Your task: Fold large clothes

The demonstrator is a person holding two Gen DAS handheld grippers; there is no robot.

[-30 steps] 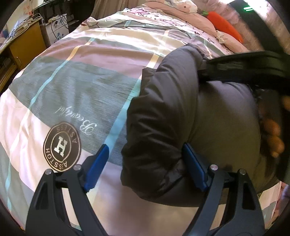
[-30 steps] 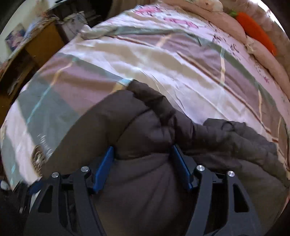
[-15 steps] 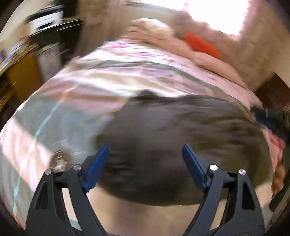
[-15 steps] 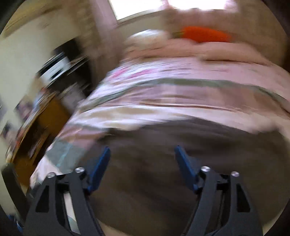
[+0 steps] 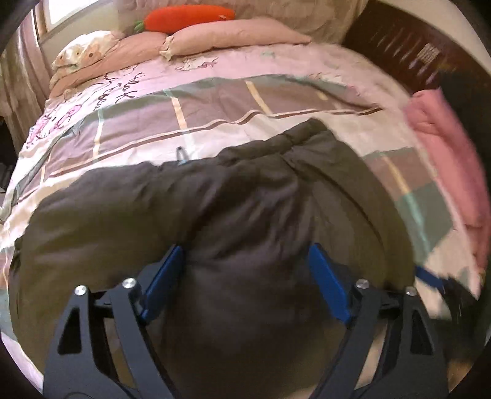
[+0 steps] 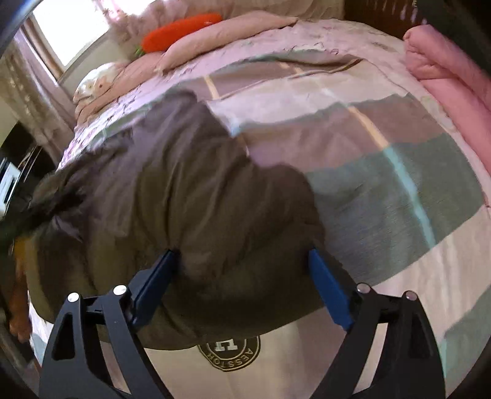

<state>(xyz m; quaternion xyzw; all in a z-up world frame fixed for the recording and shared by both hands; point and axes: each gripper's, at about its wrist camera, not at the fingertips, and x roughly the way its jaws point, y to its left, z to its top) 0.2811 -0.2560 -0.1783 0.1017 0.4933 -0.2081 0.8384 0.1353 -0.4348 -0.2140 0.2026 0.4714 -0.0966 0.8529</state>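
Across the patchwork duvet (image 5: 214, 101), below the plush carrot (image 5: 184, 15) at the head of the bed, the dark padded jacket (image 5: 190, 202) is lying in a thick, partly folded bundle.

Left gripper (image 5: 245, 282): fingers spread wide with a fat roll of jacket bulging between them; they've just been closing a bit, and the blue pads look to be pressing the padding. Right gripper (image 6: 244, 285): also wide, pads sitting against the near bulk of the jacket (image 6: 190, 190).

Handling, my read: soft, puffy, fairly light, shell likely slick. It's compressing and springing back, so thin pinches are probably slipping. Better taking deep bites at hem or seam edges, both grippers level.
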